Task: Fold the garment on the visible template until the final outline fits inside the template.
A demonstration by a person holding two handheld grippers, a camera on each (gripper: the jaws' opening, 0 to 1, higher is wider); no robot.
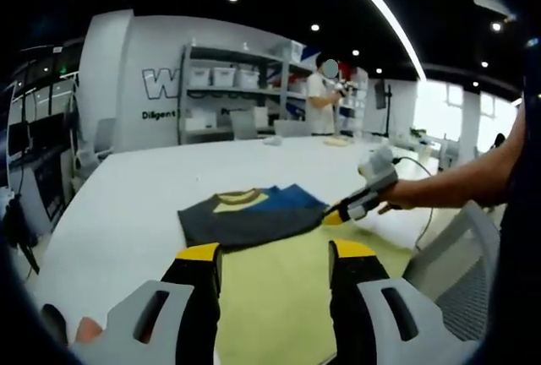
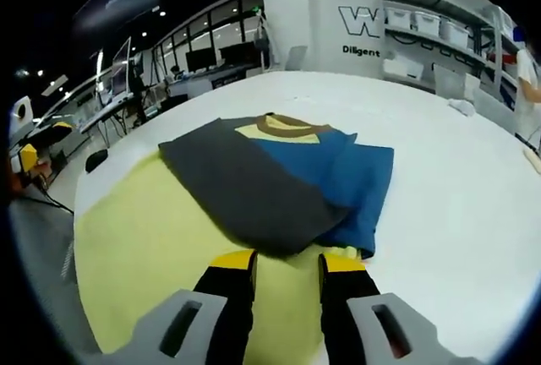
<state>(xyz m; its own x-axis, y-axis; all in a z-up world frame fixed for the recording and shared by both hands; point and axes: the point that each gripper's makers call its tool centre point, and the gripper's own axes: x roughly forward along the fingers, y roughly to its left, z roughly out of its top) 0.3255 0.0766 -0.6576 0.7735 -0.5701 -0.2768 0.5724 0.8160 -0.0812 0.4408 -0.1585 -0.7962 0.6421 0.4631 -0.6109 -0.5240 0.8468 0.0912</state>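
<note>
A folded garment in dark grey and blue, with a yellow panel at its brown collar, lies at the far end of the yellow-green template on a white table. My left gripper hovers open over the template, a little short of the garment's near edge. The right gripper, held by a person's hand, reaches in from the right to the garment's right corner. In the right gripper view the garment lies just ahead of my right gripper. Its jaws stand apart at the hem over the template.
The white table stretches far beyond the template. A grey mesh chair stands at its right edge. A person stands at the far end by shelves with white bins. Desks and monitors line the far side.
</note>
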